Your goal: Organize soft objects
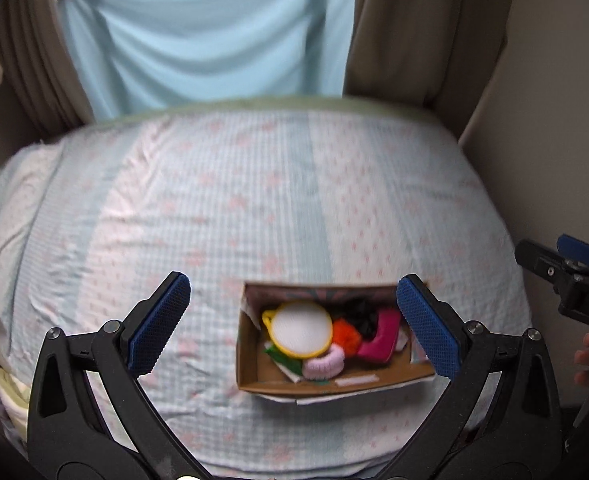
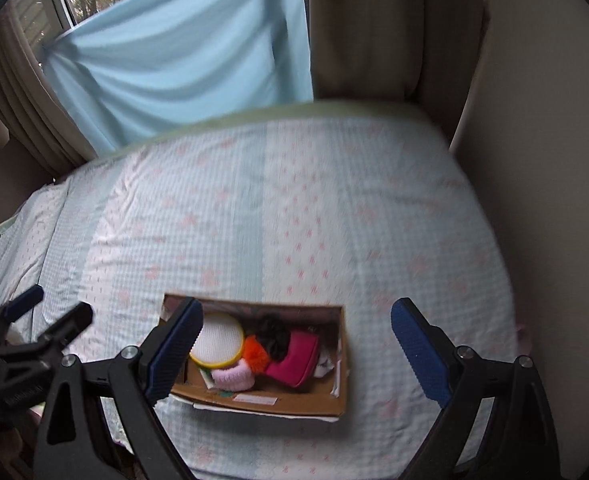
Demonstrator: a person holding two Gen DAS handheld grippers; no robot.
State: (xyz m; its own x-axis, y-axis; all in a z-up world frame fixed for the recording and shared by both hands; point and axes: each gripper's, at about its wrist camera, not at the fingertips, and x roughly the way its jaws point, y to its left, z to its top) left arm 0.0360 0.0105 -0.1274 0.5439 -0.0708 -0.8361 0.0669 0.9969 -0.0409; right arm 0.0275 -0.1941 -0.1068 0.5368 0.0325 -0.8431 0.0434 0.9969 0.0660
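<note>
A cardboard box (image 1: 254,380) lies on the bed near its front edge; it also shows in the right wrist view (image 2: 344,392). Inside lie a yellow-rimmed white disc (image 1: 302,326) (image 2: 216,338), an orange pompom (image 1: 346,334) (image 2: 256,354), a pink scrunchie (image 1: 326,364) (image 2: 232,376), a magenta pouch (image 1: 380,336) (image 2: 294,356) and something black (image 1: 358,312) (image 2: 272,332). My left gripper (image 1: 294,324) is open and empty above the box. My right gripper (image 2: 294,352) is open and empty above the box, and appears at the right edge of the left wrist view (image 1: 570,268).
The bed (image 1: 254,200) has a pale checked sheet with pink marks. A light blue cloth (image 2: 182,52) hangs over the window behind, between brown curtains (image 2: 374,28). A wall (image 2: 534,160) runs along the bed's right side.
</note>
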